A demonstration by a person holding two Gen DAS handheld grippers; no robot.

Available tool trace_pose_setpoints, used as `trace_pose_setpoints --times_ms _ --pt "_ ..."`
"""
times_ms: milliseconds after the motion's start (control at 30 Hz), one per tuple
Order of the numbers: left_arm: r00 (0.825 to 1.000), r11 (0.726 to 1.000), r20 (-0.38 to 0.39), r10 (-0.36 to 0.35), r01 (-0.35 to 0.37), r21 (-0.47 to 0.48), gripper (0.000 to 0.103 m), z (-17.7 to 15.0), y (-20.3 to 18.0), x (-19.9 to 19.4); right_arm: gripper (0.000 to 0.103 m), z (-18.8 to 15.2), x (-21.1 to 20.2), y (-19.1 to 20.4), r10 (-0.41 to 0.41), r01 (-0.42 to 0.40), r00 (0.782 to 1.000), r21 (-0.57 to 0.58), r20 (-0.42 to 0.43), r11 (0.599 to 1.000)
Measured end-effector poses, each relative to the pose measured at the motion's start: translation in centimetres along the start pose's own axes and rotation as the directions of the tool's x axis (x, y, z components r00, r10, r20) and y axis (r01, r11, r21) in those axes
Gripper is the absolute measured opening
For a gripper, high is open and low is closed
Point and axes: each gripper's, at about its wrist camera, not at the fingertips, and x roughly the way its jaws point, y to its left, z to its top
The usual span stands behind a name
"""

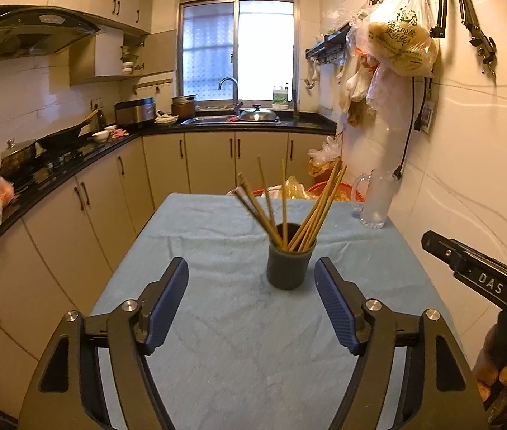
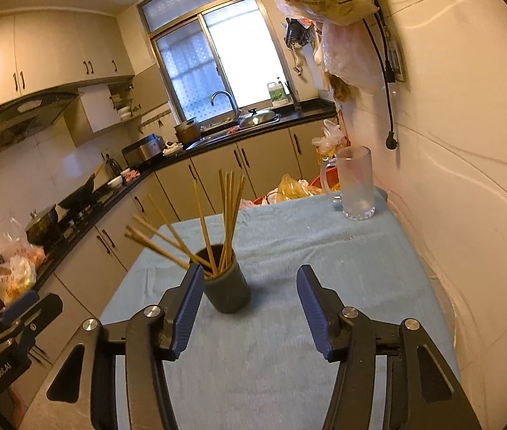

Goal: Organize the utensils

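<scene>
A dark grey cup [image 1: 287, 265] stands upright on the blue cloth-covered table [image 1: 217, 340], holding several wooden chopsticks [image 1: 311, 211] that fan out. My left gripper [image 1: 251, 272] is open and empty, just short of the cup, which sits slightly right of centre between its fingers. In the right wrist view the cup [image 2: 228, 290] with chopsticks [image 2: 230, 215] stands beside my left fingertip [image 2: 190, 286]. My right gripper [image 2: 250, 283] is open and empty. The right gripper's body [image 1: 468, 272] shows at the right edge of the left wrist view.
A frosted glass mug [image 1: 375, 202] stands at the table's far right corner by the wall, also in the right wrist view [image 2: 355, 182]. Plastic bags [image 1: 402, 36] hang on the wall. Kitchen counters [image 1: 56, 175] run along the left and back. A red basin [image 1: 328, 190] sits behind the table.
</scene>
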Motion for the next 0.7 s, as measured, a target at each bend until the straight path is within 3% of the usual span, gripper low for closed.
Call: trace_pose_setpoints --times_ms 100,167,267,433,700 --pt "1.0 1.0 -0.013 0.003 -0.003 -0.027 0.081 -1.5 0.7 -0.9 0.063 -1.3 -0.7 0.5 -0.004 0.004 1.0 -0.019 -0.007 1.0" --pt "1.0 0.999 0.003 0.013 -0.013 -0.032 0.091 -2.2 1.0 -1.6 0.064 -2.5 -1.1 1.0 -0.009 0.009 1.0 -0.036 -0.013 0.999" --pt "0.996 0.999 0.082 0.022 -0.019 -0.038 0.102 -3.6 1.4 -3.4 0.066 -4.4 -1.4 1.7 -0.018 0.017 1.0 -0.054 -0.024 0.998" --pt "0.995 1.0 0.101 0.022 -0.019 -0.025 0.103 -5.4 1.8 -4.8 0.067 -6.7 -1.1 1.9 -0.035 0.033 0.997 -0.035 -0.062 0.999" --pt "0.999 0.999 0.041 0.031 -0.031 -0.022 0.103 -7.8 2.2 -4.1 0.067 -9.0 -0.8 1.6 -0.107 0.106 0.989 -0.022 -0.102 0.994"
